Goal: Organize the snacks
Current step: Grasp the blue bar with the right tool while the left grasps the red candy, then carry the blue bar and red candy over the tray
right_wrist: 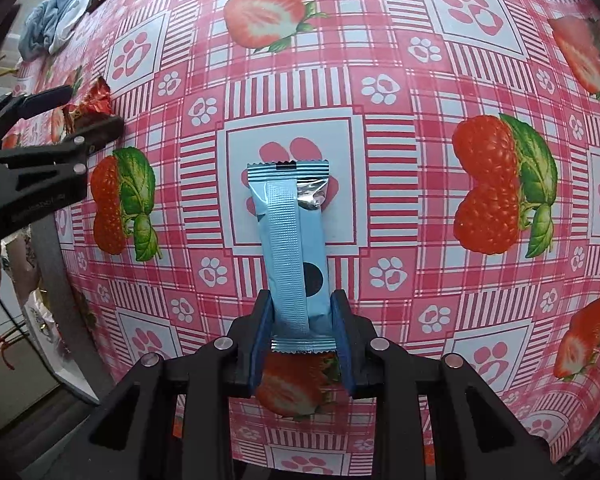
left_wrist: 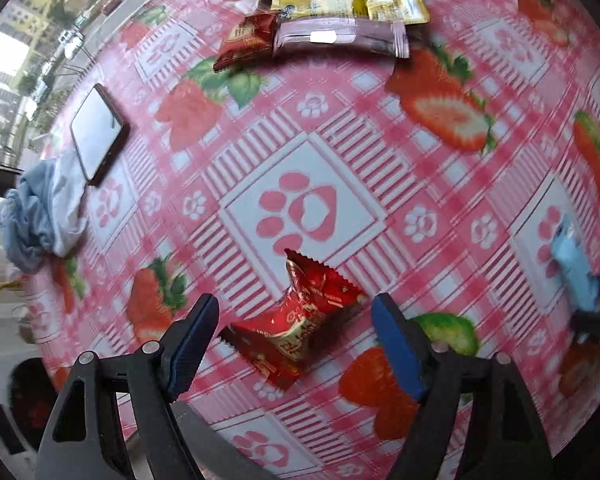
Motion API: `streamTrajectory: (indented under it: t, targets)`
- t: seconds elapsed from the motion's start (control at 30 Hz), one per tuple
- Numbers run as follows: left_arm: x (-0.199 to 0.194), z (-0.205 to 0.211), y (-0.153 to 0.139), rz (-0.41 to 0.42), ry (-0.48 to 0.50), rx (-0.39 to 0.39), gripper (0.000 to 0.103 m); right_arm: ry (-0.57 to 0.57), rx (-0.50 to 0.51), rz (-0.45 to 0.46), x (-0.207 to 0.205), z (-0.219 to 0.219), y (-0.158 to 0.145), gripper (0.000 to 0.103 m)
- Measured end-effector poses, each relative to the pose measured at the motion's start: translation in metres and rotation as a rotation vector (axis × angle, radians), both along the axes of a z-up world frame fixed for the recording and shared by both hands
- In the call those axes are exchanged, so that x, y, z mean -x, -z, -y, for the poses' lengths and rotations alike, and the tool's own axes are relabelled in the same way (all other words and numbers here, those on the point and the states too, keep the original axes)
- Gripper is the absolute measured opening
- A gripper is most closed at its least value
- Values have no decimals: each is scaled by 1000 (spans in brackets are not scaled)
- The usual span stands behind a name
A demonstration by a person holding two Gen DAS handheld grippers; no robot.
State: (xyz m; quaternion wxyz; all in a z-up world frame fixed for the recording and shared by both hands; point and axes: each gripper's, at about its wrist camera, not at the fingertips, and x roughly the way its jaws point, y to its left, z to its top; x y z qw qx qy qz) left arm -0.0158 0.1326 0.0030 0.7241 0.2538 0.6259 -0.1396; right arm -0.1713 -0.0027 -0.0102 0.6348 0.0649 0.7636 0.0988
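At the far left edge of the pink strawberry-and-paw-print oilcloth table (left_wrist: 440, 184), a crumpled pale blue cloth (left_wrist: 40, 216) lies with a dark-framed smartphone (left_wrist: 98, 134) resting just beside it. Further along, the left gripper (left_wrist: 296, 338) hovers with its tongs spread wide on either side of a crinkled red foil snack packet (left_wrist: 300, 320), which lies on the cloth between them, not yet pinched. To close well here, I judge the tongs should come lower and centre on the packet's thick middle, since the twisted ends would slip. At the table's far side sits a cluster of sorted snacks: a long mauve wrapper (left_wrist: 340, 38), yellow packets (left_wrist: 352, 2). To the right, the right gripper (right_wrist: 302, 330) pinches the lower end of a light blue foil snack bar (right_wrist: 294, 240), whose far end points away over the table.
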Motion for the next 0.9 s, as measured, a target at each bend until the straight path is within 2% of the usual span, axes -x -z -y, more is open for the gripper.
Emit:
streamTrajectory:
  t: [0.07, 0.13, 0.17, 0.2, 0.23, 0.27, 0.37, 0.47, 0.5, 0.53, 0.57, 0.73, 0.9]
  targets:
    - [-3, -1, 1, -21, -14, 16, 78, 10, -3, -8, 2, 0, 0, 31]
    - [-4, -1, -1, -41, -19, 54, 65, 11, 9, -9, -1, 1, 1, 32]
    - [-4, -1, -2, -54, -20, 73, 55, -2, 29, 2, -11, 2, -7, 37]
    - [-4, 0, -3, -66, -21, 90, 45, -13, 42, 10, -17, -3, -11, 60]
    - [-3, 0, -3, -85, -23, 114, 39, -20, 50, 13, -21, -5, -13, 73]
    - [-2, 1, -4, -86, -26, 120, 35, -24, 57, 24, -25, -7, -15, 80]
    - [5, 5, -6, -85, -54, 133, 30, -31, 68, 32, -33, -11, -16, 76]
    - [21, 3, -5, -116, -112, 177, 27, -35, 115, 47, -35, -13, -15, 55]
    - [32, 0, -5, -135, -146, 206, 27, -46, 138, 56, -34, -13, -16, 45]
    - [45, -2, -5, -142, -165, 224, 27, -55, 153, 67, -33, -12, -17, 41]
    - [59, -5, -5, -148, -183, 239, 27, -58, 147, 72, -31, -9, -18, 32]
    - [128, -15, -3, -210, -240, 305, 27, -25, 71, 25, -10, 8, -17, 30]
    - [176, -28, -1, -272, -284, 365, 27, 9, -2, -22, 25, 10, -15, 30]
